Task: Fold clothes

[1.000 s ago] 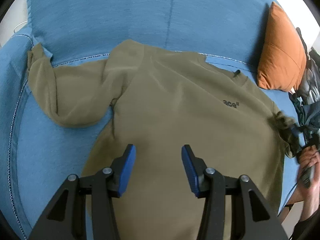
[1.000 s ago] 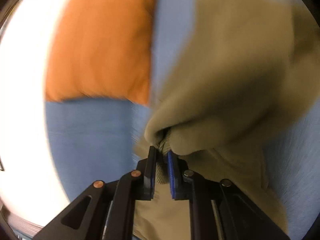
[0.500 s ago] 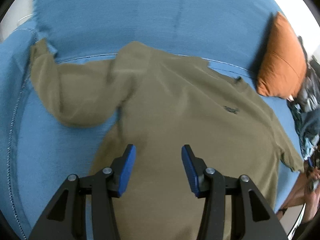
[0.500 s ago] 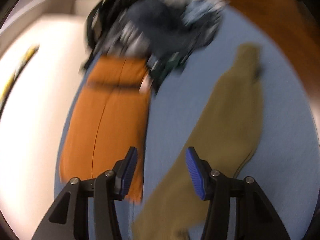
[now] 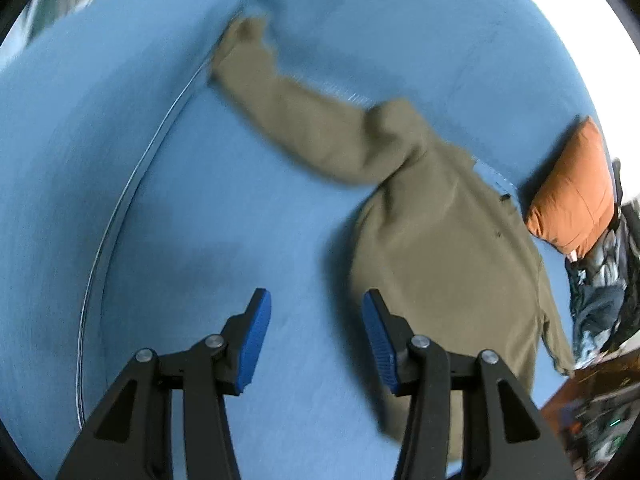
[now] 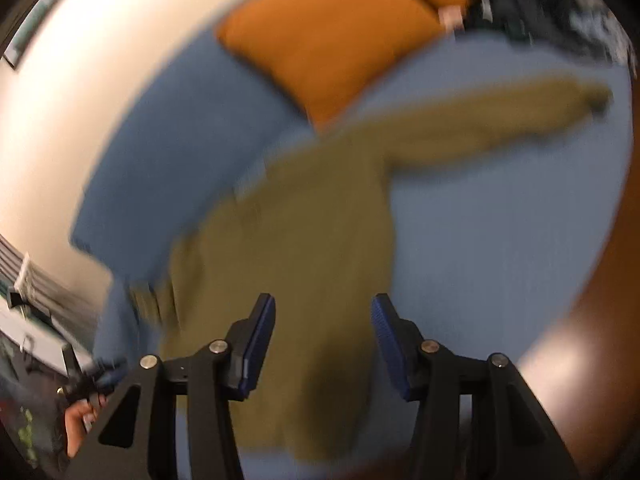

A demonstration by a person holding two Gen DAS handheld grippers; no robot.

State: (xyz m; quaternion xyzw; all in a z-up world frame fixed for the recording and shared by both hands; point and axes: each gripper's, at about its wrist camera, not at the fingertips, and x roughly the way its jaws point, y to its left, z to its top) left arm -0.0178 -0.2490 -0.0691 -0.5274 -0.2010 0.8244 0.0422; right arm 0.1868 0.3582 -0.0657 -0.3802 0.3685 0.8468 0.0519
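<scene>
Olive-green long-sleeved fleece sweatshirt (image 5: 448, 248) lies spread flat on the blue fabric sofa seat (image 5: 208, 240), body front-up, both sleeves out sideways. Not folded as it lies.

Key geometry: the body's long axis runs from the hem at the seat's front edge to the collar at the seam with the backrest. One sleeve reaches toward the seat's armrest corner, cuff (image 5: 244, 36) at the piping. The other sleeve (image 6: 500, 108) runs out toward the orange square cushion (image 6: 332, 36) end of the seat.

Left gripper (image 5: 316, 338): jaws wide apart, nothing between the blue pads, touching nothing. It hangs over bare seat; the sweatshirt's side edge is just off its right finger, so the garment lies forward and to the right of it. The armrest-side sleeve is well ahead of it and is its nearer sleeve.

Right gripper (image 6: 324, 340): jaws likewise wide apart and empty. It sits above the lower body and hem, fabric directly below and ahead of both fingers; contact can't be judged through the motion blur. The cushion-side sleeve lies forward-right of it, so that sleeve is its side.

My read: each sleeve is closer to its own-side gripper, and a sleeve-in fold would go across the body axis. Both views are blurred, so exact edge positions are rough.

A dark heap of other clothes (image 5: 600, 264) sits past the cushion at the seat's far end.
</scene>
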